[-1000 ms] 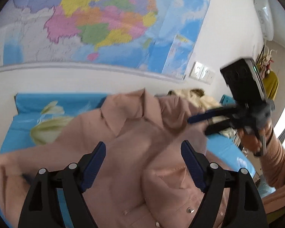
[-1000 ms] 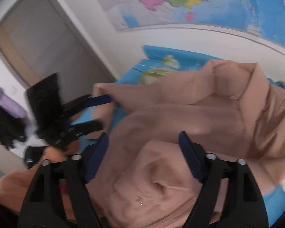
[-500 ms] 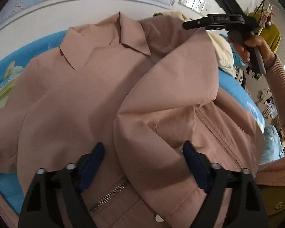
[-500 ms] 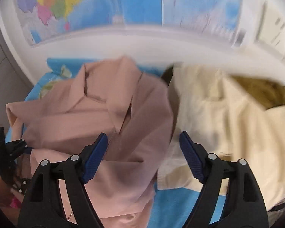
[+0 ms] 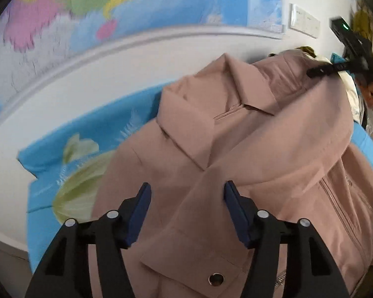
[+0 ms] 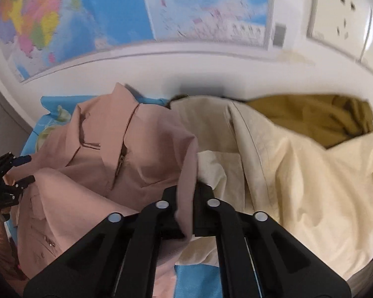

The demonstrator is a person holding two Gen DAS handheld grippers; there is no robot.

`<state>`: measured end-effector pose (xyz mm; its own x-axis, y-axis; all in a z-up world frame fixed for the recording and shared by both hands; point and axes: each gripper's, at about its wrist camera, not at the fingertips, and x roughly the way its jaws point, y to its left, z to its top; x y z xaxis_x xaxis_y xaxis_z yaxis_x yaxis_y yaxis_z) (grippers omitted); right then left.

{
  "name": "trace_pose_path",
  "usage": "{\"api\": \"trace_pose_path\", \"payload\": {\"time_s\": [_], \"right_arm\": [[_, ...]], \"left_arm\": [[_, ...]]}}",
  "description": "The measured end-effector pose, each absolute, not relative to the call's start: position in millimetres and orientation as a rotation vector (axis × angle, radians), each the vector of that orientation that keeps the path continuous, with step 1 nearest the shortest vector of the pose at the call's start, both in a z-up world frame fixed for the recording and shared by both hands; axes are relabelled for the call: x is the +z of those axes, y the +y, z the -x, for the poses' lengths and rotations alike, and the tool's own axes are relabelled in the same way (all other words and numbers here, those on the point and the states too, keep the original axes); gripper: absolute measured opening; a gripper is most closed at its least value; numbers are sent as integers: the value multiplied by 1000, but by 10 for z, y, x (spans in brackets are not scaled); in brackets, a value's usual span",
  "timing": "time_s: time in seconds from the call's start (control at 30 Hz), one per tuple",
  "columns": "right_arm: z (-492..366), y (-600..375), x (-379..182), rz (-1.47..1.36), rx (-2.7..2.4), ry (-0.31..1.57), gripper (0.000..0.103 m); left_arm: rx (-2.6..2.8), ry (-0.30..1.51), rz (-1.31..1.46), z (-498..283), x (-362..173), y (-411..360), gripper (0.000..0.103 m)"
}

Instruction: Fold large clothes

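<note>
A large dusty-pink jacket (image 5: 236, 149) with a collar, zip and snap buttons lies on a blue floral sheet (image 5: 92, 134). My left gripper (image 5: 187, 213) is open and empty, hovering over the jacket's front below the collar. My right gripper (image 6: 187, 198) is shut on a fold of the pink jacket (image 6: 146, 154) at its right shoulder edge. It also shows in the left wrist view (image 5: 335, 68) at the jacket's far right, above the shoulder. The left gripper shows in the right wrist view (image 6: 17, 171), open at the jacket's left side.
A cream garment (image 6: 298, 173) and an olive-brown garment (image 6: 318, 116) are piled right of the jacket. A white wall with a coloured map (image 5: 112, 12) runs close behind the bed. Wall sockets (image 6: 343, 17) sit at upper right.
My right gripper has closed on the jacket's right shoulder edge; it was open before. My left gripper has moved up toward the collar, still open.
</note>
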<state>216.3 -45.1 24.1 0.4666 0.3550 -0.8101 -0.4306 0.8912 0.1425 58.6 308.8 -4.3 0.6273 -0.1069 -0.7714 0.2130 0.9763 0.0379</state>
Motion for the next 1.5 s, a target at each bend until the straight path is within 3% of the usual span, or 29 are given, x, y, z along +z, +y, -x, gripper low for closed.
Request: {"api": "trace_pose_path", "payload": {"time_s": [0.03,0.1,0.17,0.27,0.37,0.4,0.43,0.53,0.63,0.73,0.87,0.93,1.03,1.1,1.17,1.33,1.5], "right_arm": [[-2160,-474,215,70,485,974,1],[-2145,-521,189,36,495,973,4],[-2101,-574,218,-10,515,972,23],[-1899,-632,399,-19,562,899,53],[-1571,-502,583,91,550,764,73],[-1447,-439,629,133,562,721,73],[-1343,-401,656,167,585,697,73],[-1078,-135,566,311,709,686,73],[-1007,201,214,541,708,707,73],[-1144,327,-75,673,663,729,52],[-1392,403,-225,711,532,705,48],[-1520,387,-244,640,515,712,49],[-1612,378,-339,595,492,728,50],[-1532,358,-266,571,485,708,51],[-1378,341,-122,535,507,660,61],[-935,493,151,458,708,590,67],[-815,1069,-152,500,895,706,64]], "left_arm": [[-182,898,-104,-619,-81,3151,73],[-201,921,-62,-568,-154,3252,76],[-227,927,-41,-518,-206,3264,84],[-244,935,-49,-425,-295,3228,84],[-271,948,-53,-390,-359,3189,80],[-276,951,-63,-378,-379,3165,74],[-271,955,-78,-363,-387,3132,62],[-238,970,-107,-407,-432,3116,14],[-178,914,-93,-486,-300,3202,9],[-96,870,-99,-581,-132,3270,9],[-12,858,-128,-770,-63,3279,9],[26,890,-132,-867,-148,3284,12],[45,955,-157,-915,-310,3289,26],[60,952,-164,-867,-333,3302,37],[60,926,-129,-755,-254,3361,58],[96,763,-62,-246,188,3617,71],[191,678,-35,317,473,3895,76]]}}
